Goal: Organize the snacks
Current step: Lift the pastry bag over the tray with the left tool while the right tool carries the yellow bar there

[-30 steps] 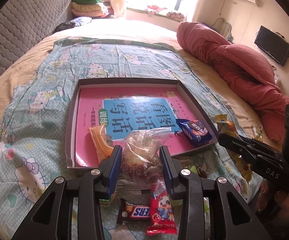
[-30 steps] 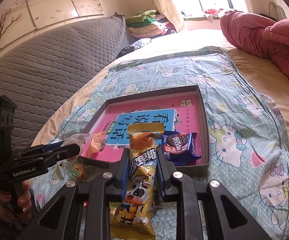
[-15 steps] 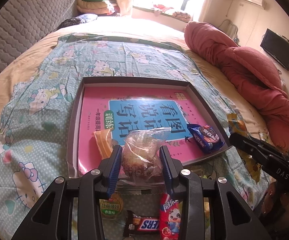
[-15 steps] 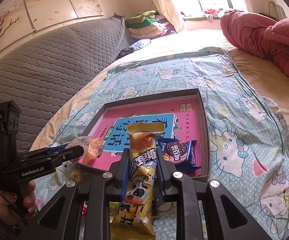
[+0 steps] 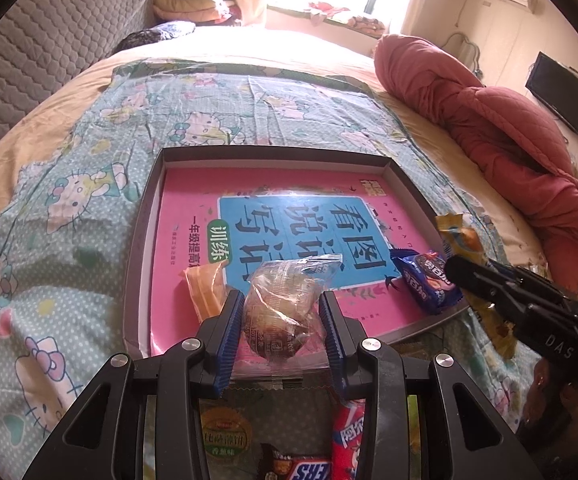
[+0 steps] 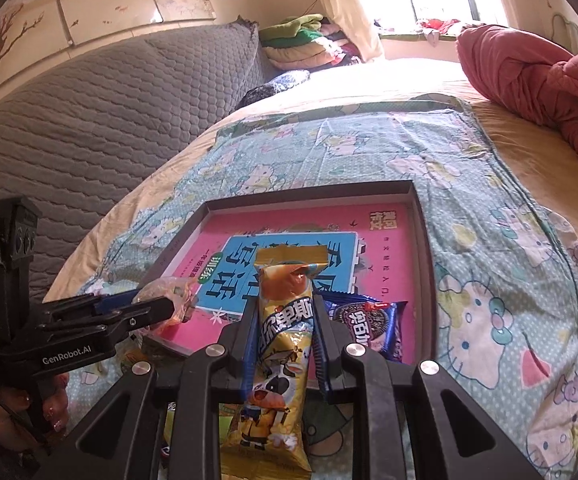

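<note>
The shallow grey tray (image 5: 137, 264) sits on the cartoon-cat sheet (image 5: 69, 200) spread over the bed, and a pink book with a blue title panel (image 5: 289, 232) fills its floor; every place below is given against that tray.

The left tongs (image 5: 283, 312) are clamped on a clear-wrapped pastry (image 5: 285, 304), their blue ribbed pads pressing its two sides. The pastry hangs over the tray's near edge, its twisted top reaching over the book. Just to its left, inside the tray, lies an orange packet (image 5: 205, 288), close to the left pad.

The right tongs (image 6: 285, 332) are clamped on a long yellow snack bar (image 6: 285, 320), gripping it around its middle. The bar's sealed top end points in over the tray's near edge, above the book's blue panel, while its lower end trails back between the black arms, outside the tray. A blue cookie packet (image 6: 373, 324) lies inside the tray at its near right corner, just right of the right tongs.

Outside the tray, on the sheet in front of its near edge and under the left tongs, lie a round green-labelled snack (image 5: 225, 436), a brown chocolate bar (image 5: 297, 468) and a red packet (image 5: 347, 436). A person's hand (image 6: 21, 408) grips the handle of the left tongs, at the tray's near left corner.
</note>
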